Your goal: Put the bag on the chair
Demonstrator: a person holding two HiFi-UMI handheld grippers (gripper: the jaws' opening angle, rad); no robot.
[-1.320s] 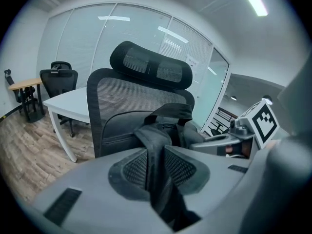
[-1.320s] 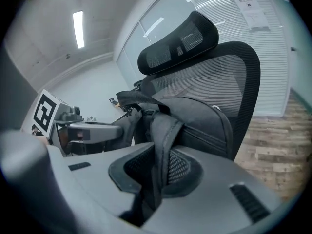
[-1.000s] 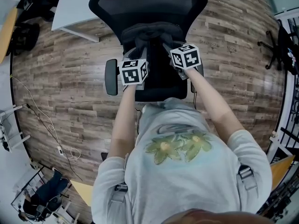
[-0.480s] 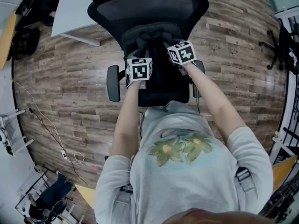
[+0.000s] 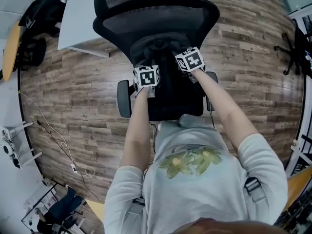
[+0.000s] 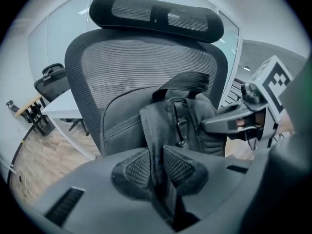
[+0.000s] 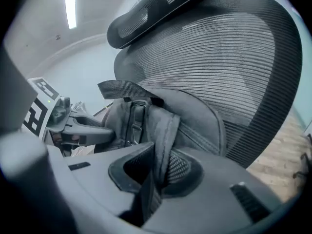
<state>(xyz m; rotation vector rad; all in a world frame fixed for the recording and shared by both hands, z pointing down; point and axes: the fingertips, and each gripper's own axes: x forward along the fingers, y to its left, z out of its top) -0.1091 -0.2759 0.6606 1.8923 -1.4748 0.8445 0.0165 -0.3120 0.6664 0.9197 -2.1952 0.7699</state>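
Note:
A dark grey backpack rests on the seat of a black mesh office chair, leaning against the backrest. In the left gripper view the bag stands upright before the mesh back. My left gripper has its jaws closing, and its pads pinch a shoulder strap. My right gripper is shut on the other strap of the bag. In the head view both marker cubes, left and right, sit over the seat and hide the jaws.
A white desk stands behind the chair at the upper left. The chair's armrests flank my forearms. A cable trails over the wood floor at the left. Dark chairs and a chair base stand at the room's sides.
Both grippers have moved forward toward the backrest with the bag's straps in them. The left one has drawn closer to the right, and the bag now sits deeper in the seat.

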